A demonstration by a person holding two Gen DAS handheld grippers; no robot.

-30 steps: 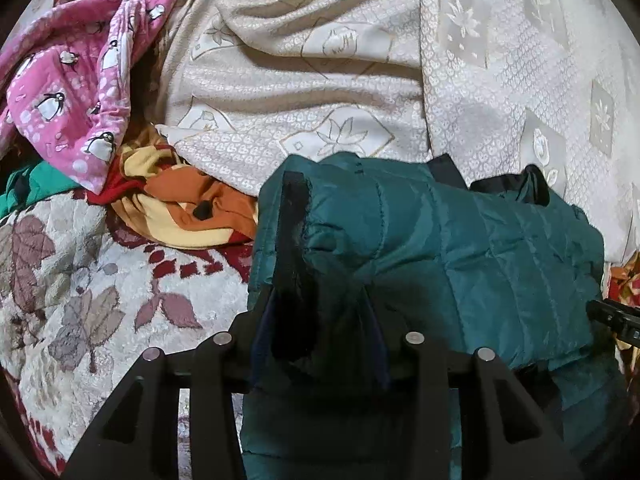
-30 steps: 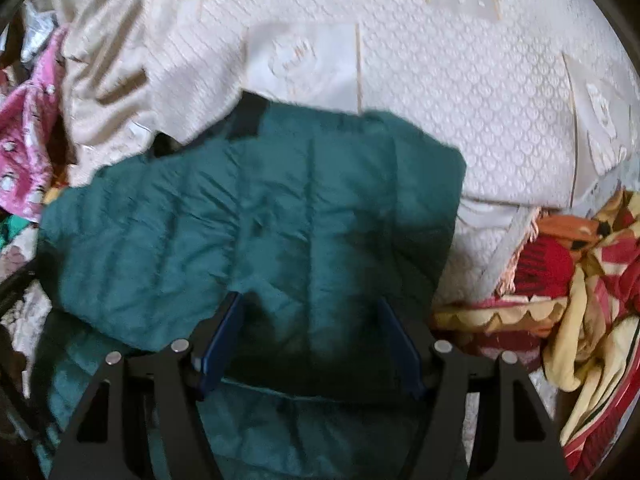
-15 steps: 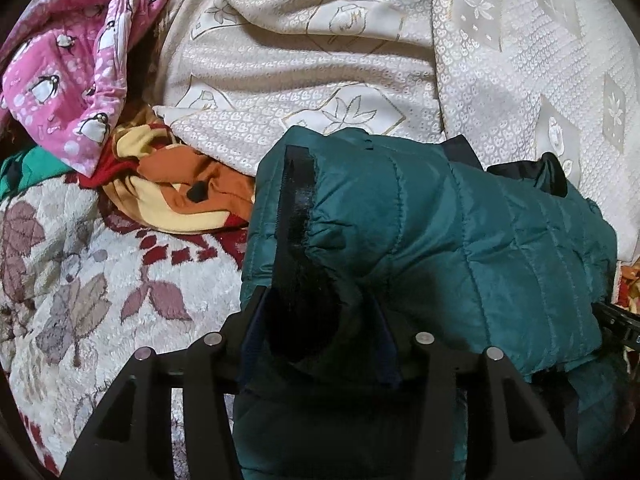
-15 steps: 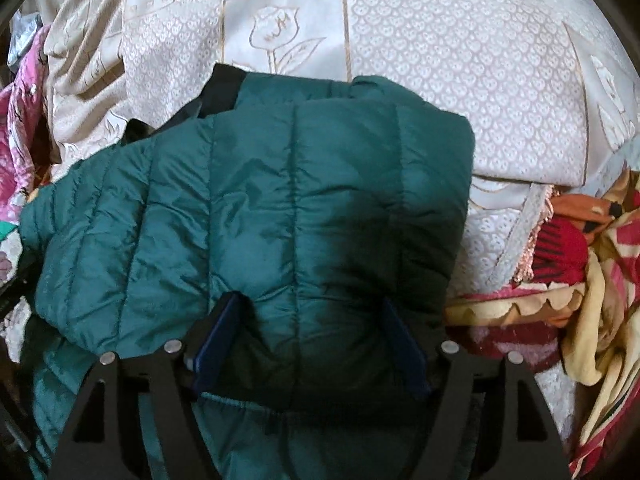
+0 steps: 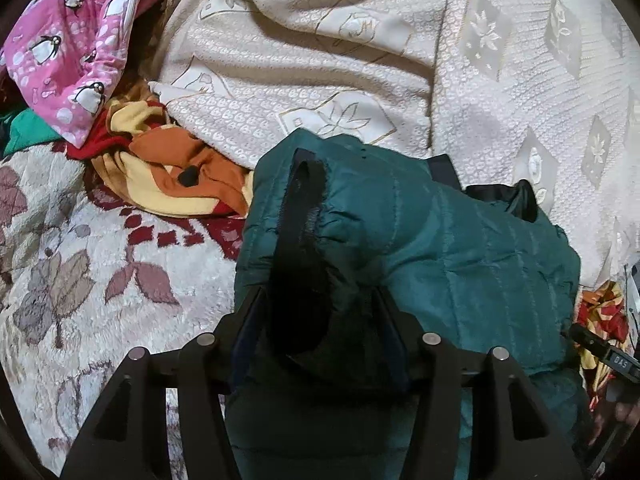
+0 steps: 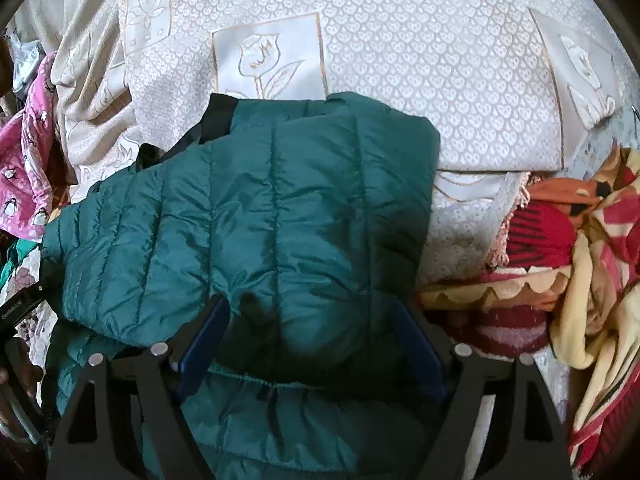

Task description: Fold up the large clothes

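1. Green quilted jacket [image 6: 256, 216] lay folded over itself on a bed, on the cream patterned bedspread [image 6: 440, 80]; its dark collar [image 6: 218, 118] pointed away from the cameras
2. Left claw [image 5: 320, 336] stood at the jacket's left folded edge, where the black zipper strip [image 5: 300, 208] ran; jaws had just been opening, puffy fabric bulged between them, and whether the pads still pressed it could not be told
3. Right claw [image 6: 308, 344] straddled the near edge of the top fold; jaws wide, just been opening, blue pads [image 6: 204, 340] apart from the fabric
4. Pink penguin cloth [image 5: 80, 40] and an orange-yellow garment [image 5: 172, 176] lay left of the jacket; a floral blanket [image 5: 80, 280] covered the near left
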